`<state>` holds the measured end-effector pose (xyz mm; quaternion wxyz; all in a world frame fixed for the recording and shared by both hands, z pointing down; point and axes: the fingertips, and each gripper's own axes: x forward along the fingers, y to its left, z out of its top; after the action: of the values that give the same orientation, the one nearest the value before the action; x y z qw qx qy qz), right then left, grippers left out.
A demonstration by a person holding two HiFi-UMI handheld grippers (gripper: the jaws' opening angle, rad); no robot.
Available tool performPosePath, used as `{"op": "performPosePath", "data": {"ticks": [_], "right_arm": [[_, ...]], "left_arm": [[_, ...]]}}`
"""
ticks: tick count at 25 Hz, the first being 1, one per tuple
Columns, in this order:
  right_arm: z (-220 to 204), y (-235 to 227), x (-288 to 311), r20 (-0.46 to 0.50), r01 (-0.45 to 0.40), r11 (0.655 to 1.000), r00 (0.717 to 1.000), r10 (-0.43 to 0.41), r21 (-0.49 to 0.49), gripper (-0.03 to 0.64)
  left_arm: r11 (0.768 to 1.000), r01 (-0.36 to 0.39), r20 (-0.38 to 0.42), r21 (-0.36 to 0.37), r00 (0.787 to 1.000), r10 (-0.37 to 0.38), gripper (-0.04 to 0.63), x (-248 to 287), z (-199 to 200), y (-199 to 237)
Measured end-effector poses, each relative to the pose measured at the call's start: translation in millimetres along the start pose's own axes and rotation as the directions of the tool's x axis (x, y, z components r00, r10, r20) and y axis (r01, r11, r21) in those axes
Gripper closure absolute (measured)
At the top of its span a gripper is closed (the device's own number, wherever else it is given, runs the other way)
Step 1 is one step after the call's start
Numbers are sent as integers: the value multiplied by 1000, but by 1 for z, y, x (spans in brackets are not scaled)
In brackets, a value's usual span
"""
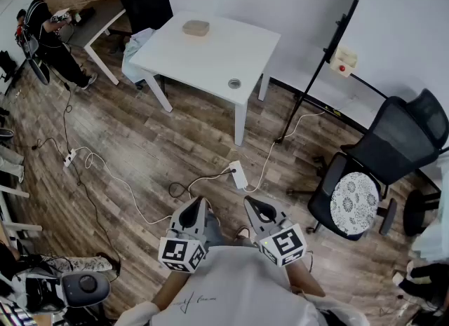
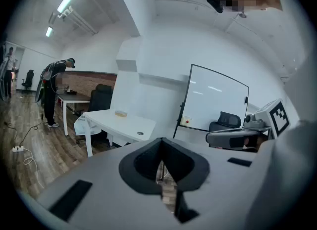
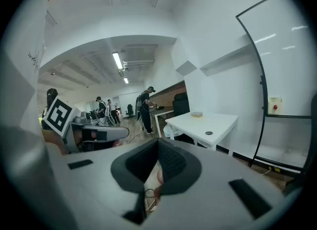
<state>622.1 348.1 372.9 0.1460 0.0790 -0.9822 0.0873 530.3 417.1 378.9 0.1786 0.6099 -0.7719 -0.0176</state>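
Note:
Both grippers are held close to the person's body over the wooden floor, side by side and touching nothing. My left gripper has its jaws closed together with nothing between them, as the left gripper view shows. My right gripper is likewise shut and empty. Ahead stands a white table, also seen in the left gripper view and the right gripper view. On it lies a small beige object, near its far edge.
A white power strip and loose cables lie on the floor just ahead of the grippers. A black office chair stands to the right. A whiteboard stand rises behind the table. A person works at a far-left desk.

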Motion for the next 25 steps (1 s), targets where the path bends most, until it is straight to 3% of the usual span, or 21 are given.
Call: {"op": "performPosePath", "data": {"ticks": [9, 17, 25], "right_arm": [[14, 18, 83, -57, -54, 998, 997, 54, 11, 607], [45, 12, 142, -43, 5, 998, 999, -2, 66, 607], [69, 11, 195, -30, 29, 999, 999, -28, 41, 606]], "left_arm": [[999, -26, 11, -18, 1000, 27, 589, 25, 26, 84], [999, -5, 14, 32, 1000, 4, 589, 41, 58, 151], [999, -32, 28, -22, 999, 33, 589, 38, 68, 206]]}}
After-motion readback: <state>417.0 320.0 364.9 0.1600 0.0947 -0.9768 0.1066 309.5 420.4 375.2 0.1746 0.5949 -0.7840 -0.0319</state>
